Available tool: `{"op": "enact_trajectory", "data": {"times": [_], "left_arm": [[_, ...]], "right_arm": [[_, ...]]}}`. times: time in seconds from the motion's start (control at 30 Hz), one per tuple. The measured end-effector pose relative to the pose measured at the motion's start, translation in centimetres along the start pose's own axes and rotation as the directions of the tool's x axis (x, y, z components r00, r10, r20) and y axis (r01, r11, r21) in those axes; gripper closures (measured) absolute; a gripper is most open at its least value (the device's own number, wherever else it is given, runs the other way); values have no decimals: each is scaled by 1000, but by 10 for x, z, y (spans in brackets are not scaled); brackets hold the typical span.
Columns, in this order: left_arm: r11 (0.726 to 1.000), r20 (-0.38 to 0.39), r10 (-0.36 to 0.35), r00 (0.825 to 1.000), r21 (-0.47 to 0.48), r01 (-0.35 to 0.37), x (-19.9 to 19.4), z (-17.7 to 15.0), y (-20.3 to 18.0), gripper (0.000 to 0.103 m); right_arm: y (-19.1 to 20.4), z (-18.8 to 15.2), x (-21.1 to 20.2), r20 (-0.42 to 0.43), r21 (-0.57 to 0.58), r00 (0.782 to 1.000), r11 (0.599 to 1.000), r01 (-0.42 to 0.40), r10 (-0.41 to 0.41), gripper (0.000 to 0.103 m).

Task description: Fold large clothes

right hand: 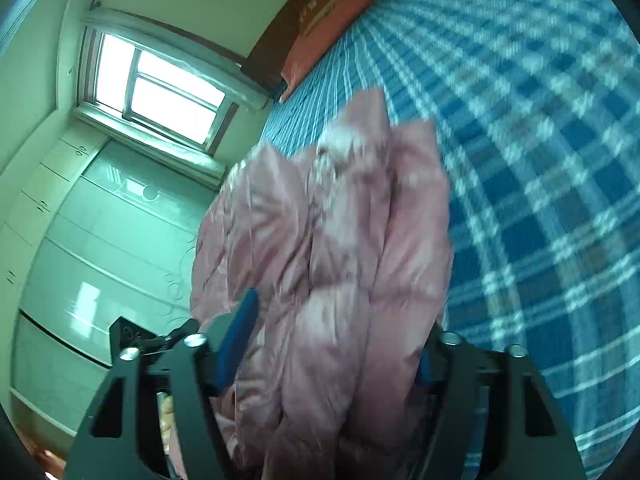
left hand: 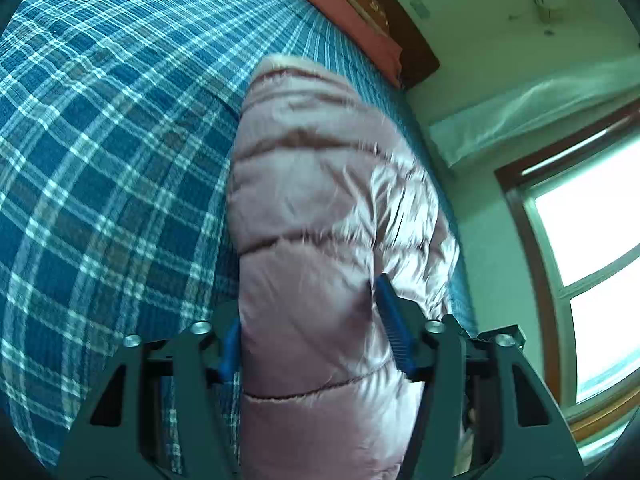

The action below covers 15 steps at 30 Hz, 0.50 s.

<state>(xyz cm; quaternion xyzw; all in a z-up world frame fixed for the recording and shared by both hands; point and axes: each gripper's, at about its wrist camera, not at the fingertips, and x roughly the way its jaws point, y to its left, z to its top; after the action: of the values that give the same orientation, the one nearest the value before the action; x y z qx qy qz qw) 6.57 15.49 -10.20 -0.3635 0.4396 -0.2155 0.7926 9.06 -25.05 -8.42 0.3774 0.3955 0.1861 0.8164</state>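
No writing can be read. The brown plaque (left hand: 366, 2) on the headboard (left hand: 416, 46) carries marks too blurred to make out.

Puffer jacket (left hand: 320, 200) dusty pink, shiny, with darker pink quilt seams. Bedcover (left hand: 100, 140) blue plaid with white and pale lines. Pillow (left hand: 340, 4) salmon pink. Headboard (left hand: 416, 52) dark brown. Hand-held gripper pads (left hand: 394, 320) blue, frames black. Window frame (left hand: 520, 208) brown. Wardrobe (right hand: 100, 240) pale, glossy. Walls off-white.
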Motion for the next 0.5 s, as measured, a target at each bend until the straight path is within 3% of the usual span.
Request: {"op": "enact_trajectory", "data": {"times": [0.23,0.4,0.43,0.5], "left_arm": [[999,3,26,1000,-41,-26,12,30,7,38],[991,-12,133,991,-4,-133,32,42,1,37],[988,-14,153,988,8,-152,34,43,0,37],[981,-12,192,981,37,-191,40,42,-2,38]], "right_arm": [[5,37,25,-23,7,998,998,59,-59,30],[-12,42,43,-48,79,997,995,67,-64,29],[-17,41,45,-54,96,996,992,78,-73,31],[-24,38,51,-81,119,994,989,82,-73,48]]}}
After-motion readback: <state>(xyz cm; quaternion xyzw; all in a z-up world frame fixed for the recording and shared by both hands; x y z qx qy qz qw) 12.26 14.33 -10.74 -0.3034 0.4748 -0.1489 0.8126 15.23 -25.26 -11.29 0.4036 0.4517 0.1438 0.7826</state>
